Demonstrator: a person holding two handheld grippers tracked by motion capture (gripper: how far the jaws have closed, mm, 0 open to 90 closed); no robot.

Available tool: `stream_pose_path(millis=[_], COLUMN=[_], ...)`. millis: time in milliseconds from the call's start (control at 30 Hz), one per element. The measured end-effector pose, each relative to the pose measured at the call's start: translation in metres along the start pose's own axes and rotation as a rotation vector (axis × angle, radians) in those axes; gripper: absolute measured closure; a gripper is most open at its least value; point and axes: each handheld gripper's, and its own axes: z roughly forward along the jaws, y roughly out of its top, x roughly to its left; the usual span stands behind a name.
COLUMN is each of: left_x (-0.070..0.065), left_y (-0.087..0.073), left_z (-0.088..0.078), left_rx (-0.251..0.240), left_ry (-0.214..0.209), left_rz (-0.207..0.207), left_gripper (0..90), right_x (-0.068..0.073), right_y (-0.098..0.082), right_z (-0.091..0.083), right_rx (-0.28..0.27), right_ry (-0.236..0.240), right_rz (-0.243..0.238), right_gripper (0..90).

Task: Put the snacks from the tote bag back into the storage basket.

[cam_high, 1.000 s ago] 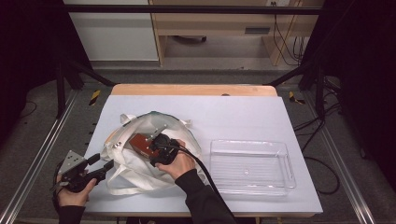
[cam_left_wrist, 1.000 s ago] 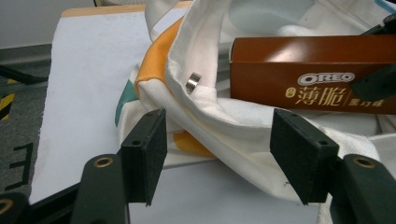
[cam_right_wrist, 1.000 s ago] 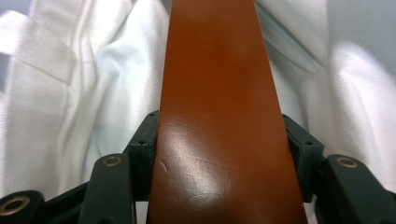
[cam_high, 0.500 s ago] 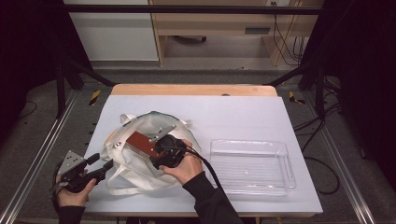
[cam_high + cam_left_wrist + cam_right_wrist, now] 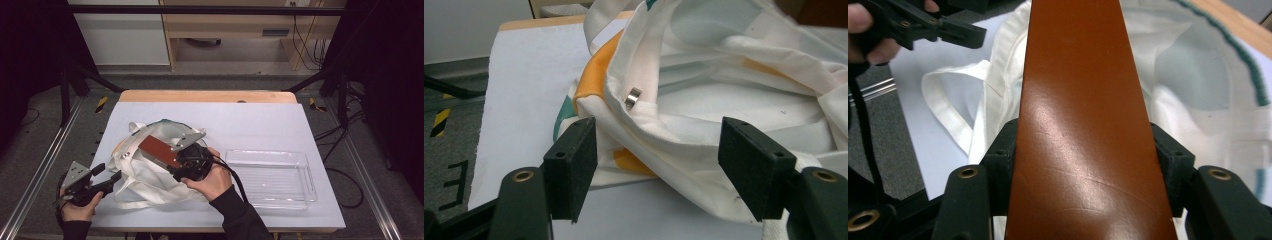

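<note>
The right claw (image 5: 175,169) is clamped across a flat, smooth brown case (image 5: 159,151), leather-like and glossy, with faint scratches that catch the light in the right gripper view. The case is a long rectangle, tilted up over the mouth of a soft white cloth bag (image 5: 150,180) that lies crumpled on the tabletop (image 5: 260,120). The bag is plain woven cotton with orange and green print patches, a teal-stitched rim and loose white strap handles.

The left claw (image 5: 659,165) stands apart, its jaws just opened wider; a fold of the bag's rim lies between the black pads (image 5: 574,167) without being pressed. A small silver magnet snap (image 5: 634,97) sits on that rim.

To the right of the bag, apart from it, is a clear plastic tray (image 5: 305,172), shallow and rectangular with rounded corners.

The tabletop is covered with a pale matte sheet, and a light wooden edge shows at its far side. Metal rails run along both sides. Beyond lie a grey floor with black-and-yellow tape marks, cables, a white cabinet (image 5: 120,35) and a wooden shelf unit (image 5: 225,25).
</note>
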Motion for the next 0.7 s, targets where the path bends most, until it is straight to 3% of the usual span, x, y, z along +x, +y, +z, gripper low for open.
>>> stream_pose_path(millis=[233,700], left_x=[-0.001,0.0], left_y=[0.0,0.0], left_z=[0.0,0.0], left_rx=[0.001,0.002], left_ry=[0.001,-0.006], left_rz=[-0.001,-0.001], left_gripper=[31.6,31.9], right_x=[-0.008,-0.041], right_y=[0.001,-0.011], right_z=[-0.031,-0.059], right_rx=[-0.04,-0.086], right_ry=[-0.011,-0.034], right_rz=[0.005,0.035], right_gripper=[43.4,43.4])
